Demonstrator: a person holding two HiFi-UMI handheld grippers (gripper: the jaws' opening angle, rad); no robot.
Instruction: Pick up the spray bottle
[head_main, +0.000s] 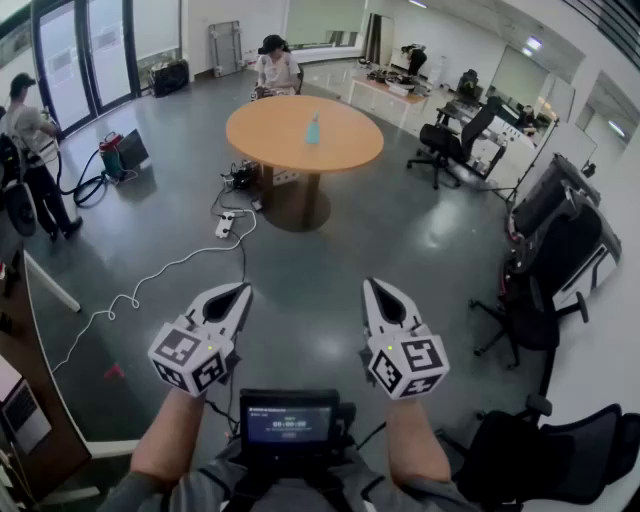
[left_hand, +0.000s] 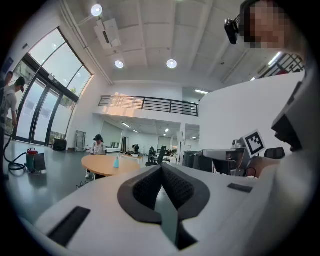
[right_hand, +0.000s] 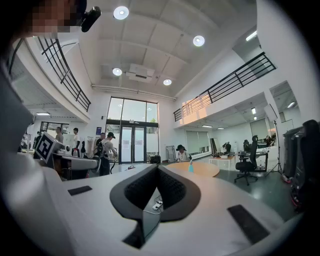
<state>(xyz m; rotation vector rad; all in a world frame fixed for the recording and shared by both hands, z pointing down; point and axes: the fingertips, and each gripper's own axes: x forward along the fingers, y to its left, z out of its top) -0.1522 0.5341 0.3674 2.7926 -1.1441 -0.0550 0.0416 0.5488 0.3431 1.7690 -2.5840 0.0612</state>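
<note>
In a grey-floored open office, a pale blue spray bottle (head_main: 313, 129) stands upright near the middle of a round wooden tabletop (head_main: 262, 140), well apart from the person's left gripper (head_main: 243, 288) and right gripper (head_main: 371, 283), both held level out front. Each gripper's fingers (left_hand: 144, 188) are clenched together on nothing. A seated person (head_main: 275, 68) is at the tabletop's far side.
</note>
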